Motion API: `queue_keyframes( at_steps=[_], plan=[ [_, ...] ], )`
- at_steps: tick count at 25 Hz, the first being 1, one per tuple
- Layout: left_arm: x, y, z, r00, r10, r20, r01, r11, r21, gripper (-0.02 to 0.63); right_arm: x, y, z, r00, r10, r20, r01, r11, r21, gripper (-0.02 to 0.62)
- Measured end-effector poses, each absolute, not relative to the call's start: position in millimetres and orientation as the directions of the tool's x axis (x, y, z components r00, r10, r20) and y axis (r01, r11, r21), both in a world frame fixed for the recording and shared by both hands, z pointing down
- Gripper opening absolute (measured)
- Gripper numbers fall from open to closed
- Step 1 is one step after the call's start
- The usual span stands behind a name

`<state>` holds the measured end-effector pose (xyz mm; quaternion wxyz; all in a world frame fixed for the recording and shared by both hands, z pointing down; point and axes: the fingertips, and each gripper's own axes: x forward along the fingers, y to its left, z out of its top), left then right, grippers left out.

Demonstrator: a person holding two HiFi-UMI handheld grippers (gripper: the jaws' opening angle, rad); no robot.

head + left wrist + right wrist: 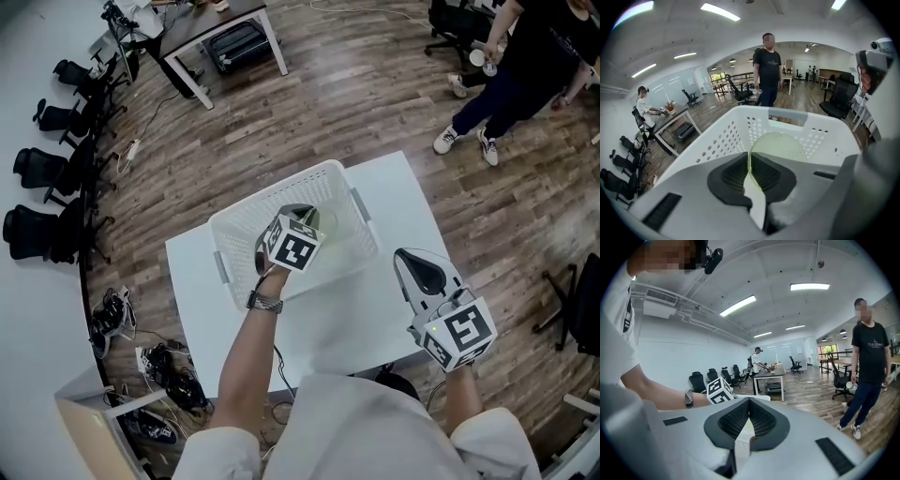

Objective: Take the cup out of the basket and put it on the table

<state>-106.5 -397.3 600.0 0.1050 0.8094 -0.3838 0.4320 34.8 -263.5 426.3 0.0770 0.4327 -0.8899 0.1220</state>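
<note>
A white perforated basket (pixel 281 192) stands on the white table (pixel 356 319). My left gripper (pixel 302 216) hangs over its middle, pointing steeply down. In the left gripper view the jaws of the left gripper (pixel 749 161) are shut on the rim of a translucent pale-green cup (pixel 780 145), which hangs within the basket's walls (pixel 787 115). From the head view only a sliver of the cup (pixel 325 223) shows beside the jaws. My right gripper (pixel 405 255) is over the table's right side, outside the basket, shut and empty; in its own view the right gripper (pixel 749 404) points nearly level.
A person (pixel 525 56) stands on the wood floor beyond the table's far right. Black office chairs (pixel 56 169) line the left wall, with a dark desk (pixel 216 28) at the back. Cables and gear (pixel 159 375) lie on the floor left of the table.
</note>
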Motion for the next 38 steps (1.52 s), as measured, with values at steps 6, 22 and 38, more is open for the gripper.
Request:
queue_keyframes(
  at_steps=[6,22,38],
  plan=[
    [-103,-382,543,0.343,-0.621,0.705,-0.723,-0.653,-0.224,0.023,33,-252,411,-0.642,-0.738,0.209,-0.766,0.629,-0.132,0.017],
    [-103,-259,429,0.373,-0.817,0.439,-0.831,-0.504,-0.233,0.023,32,-193,381,-0.716,-0.681,0.155,-0.696,0.713,-0.083,0.017],
    [-121,-157,385,0.353,-0.892,0.284,-0.896,-0.409,-0.170,0.023,23,-165,360,-0.749,-0.646,0.144,-0.656,0.754,-0.033,0.017]
  ],
)
